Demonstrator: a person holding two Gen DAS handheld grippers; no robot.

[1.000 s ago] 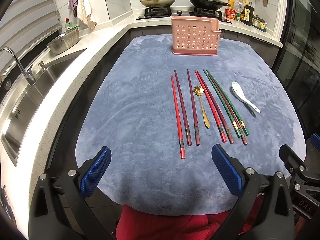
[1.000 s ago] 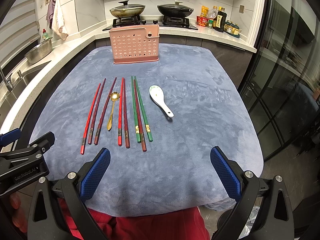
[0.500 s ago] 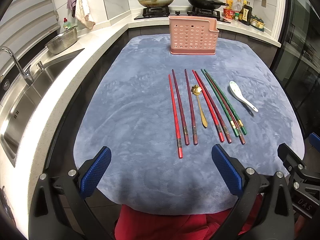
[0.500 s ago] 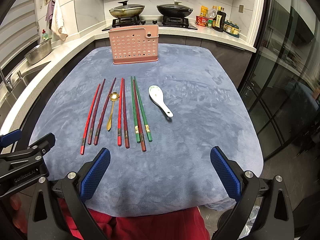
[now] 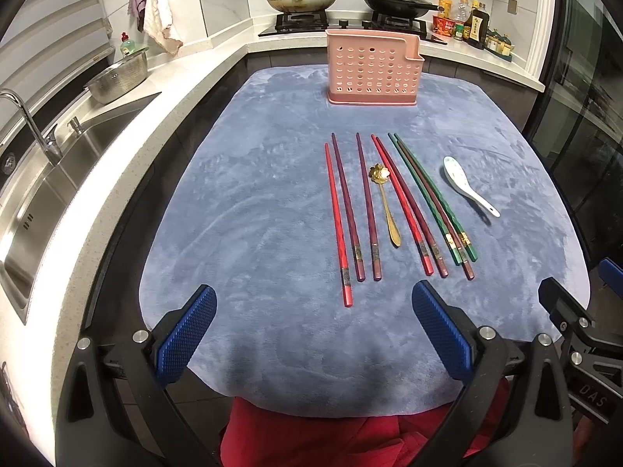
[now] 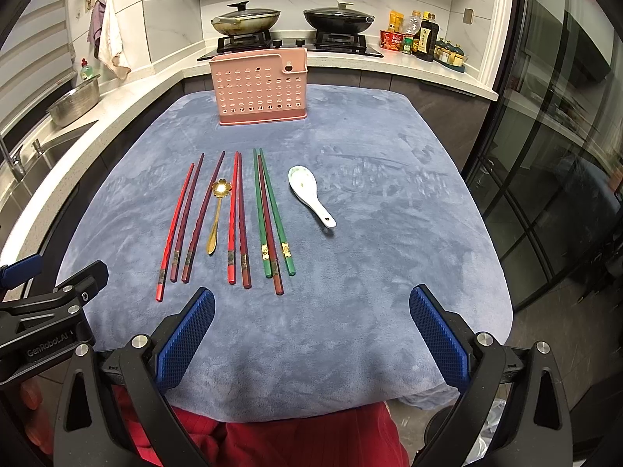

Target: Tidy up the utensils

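Chopsticks [image 6: 237,214], gold spoon [image 6: 218,214] and white spoon [image 6: 309,194] lie in a row mid-frame on blue cloth [image 6: 389,233], likely staged for sorting into pink holder [image 6: 259,91] above. Left gripper [image 5: 311,334] and right gripper [image 6: 311,334] gape wide, empty, at bottom of frame.

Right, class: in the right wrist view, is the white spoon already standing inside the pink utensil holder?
No: the white spoon lies flat on the blue cloth, apart from the pink utensil holder and right of the green chopsticks.
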